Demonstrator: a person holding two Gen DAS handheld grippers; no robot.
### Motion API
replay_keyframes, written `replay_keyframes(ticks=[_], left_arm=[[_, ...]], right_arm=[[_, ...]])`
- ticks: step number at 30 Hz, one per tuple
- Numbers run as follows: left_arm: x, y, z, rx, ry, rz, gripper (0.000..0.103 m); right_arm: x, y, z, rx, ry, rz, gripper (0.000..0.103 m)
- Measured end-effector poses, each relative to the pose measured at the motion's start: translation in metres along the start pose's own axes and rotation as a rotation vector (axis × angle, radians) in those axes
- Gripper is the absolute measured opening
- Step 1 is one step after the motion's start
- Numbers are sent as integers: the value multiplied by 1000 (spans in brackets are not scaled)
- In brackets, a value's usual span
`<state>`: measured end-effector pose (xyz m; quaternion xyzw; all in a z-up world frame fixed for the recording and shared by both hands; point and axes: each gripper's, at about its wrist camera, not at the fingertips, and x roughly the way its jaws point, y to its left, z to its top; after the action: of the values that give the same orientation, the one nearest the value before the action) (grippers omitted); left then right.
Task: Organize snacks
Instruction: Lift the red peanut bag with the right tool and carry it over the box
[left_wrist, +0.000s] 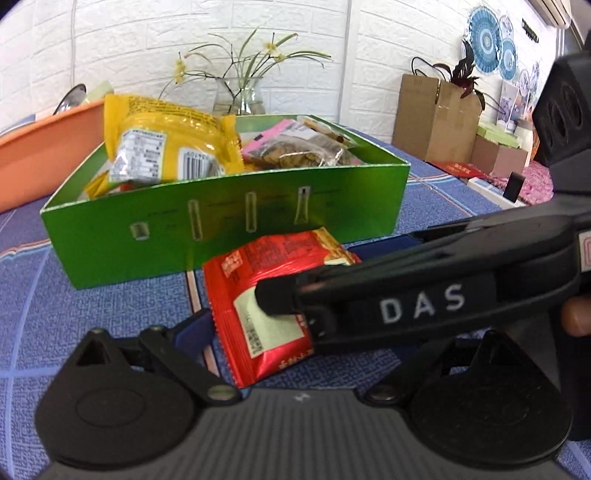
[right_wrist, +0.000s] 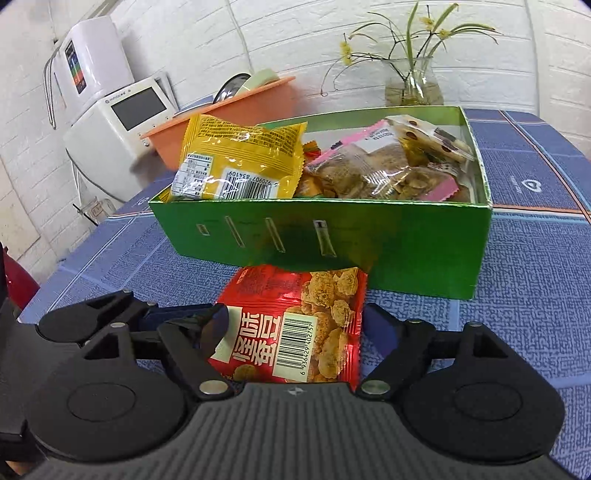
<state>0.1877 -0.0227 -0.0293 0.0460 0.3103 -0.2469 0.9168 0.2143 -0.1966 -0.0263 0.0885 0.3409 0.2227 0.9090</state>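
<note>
A green cardboard box (left_wrist: 229, 225) on the blue tablecloth holds a yellow snack bag (left_wrist: 166, 144) and a clear pink-edged bag of snacks (left_wrist: 295, 147). It also shows in the right wrist view (right_wrist: 406, 236) with the yellow bag (right_wrist: 240, 162) and pink-edged bag (right_wrist: 373, 166). A red snack packet (left_wrist: 266, 295) is held upright in front of the box, between both grippers. My right gripper (right_wrist: 295, 325) is shut on the red packet (right_wrist: 295, 325). My left gripper (left_wrist: 258, 317) has a blue finger (left_wrist: 194, 328) at the packet's left edge; the right gripper's black body (left_wrist: 406, 295) hides its other finger.
An orange basin (right_wrist: 229, 110) stands behind the box at the left, with white appliances (right_wrist: 110, 118) beyond it. A glass vase with flowers (right_wrist: 413, 88) stands against the white brick wall. Cardboard boxes (left_wrist: 436, 118) stand at the far right in the left wrist view.
</note>
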Motion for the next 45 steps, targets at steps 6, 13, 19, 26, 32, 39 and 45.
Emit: replay_keyframes(ticks=[6, 13, 19, 26, 32, 39, 45], left_arm=[[-1, -1, 0, 7, 2, 0, 91], [1, -2, 5, 0, 19, 14, 89], [-1, -2, 5, -13, 17, 25, 83], [-7, 3, 5, -36, 23, 9, 79], [-20, 5, 3, -43, 8, -7, 73], [-27, 6, 0, -52, 5, -9, 70], [-24, 9, -6, -13, 3, -24, 70]], right_arm=[[-3, -22, 7, 234, 13, 78, 103], [-1, -2, 5, 68, 39, 29, 103], [-1, -1, 3, 74, 19, 5, 101], [-7, -3, -6, 148, -29, 23, 81], [-19, 14, -10, 78, -84, -8, 72], [-21, 19, -11, 71, -92, 9, 66], [-18, -4, -14, 244, -58, 75, 64]])
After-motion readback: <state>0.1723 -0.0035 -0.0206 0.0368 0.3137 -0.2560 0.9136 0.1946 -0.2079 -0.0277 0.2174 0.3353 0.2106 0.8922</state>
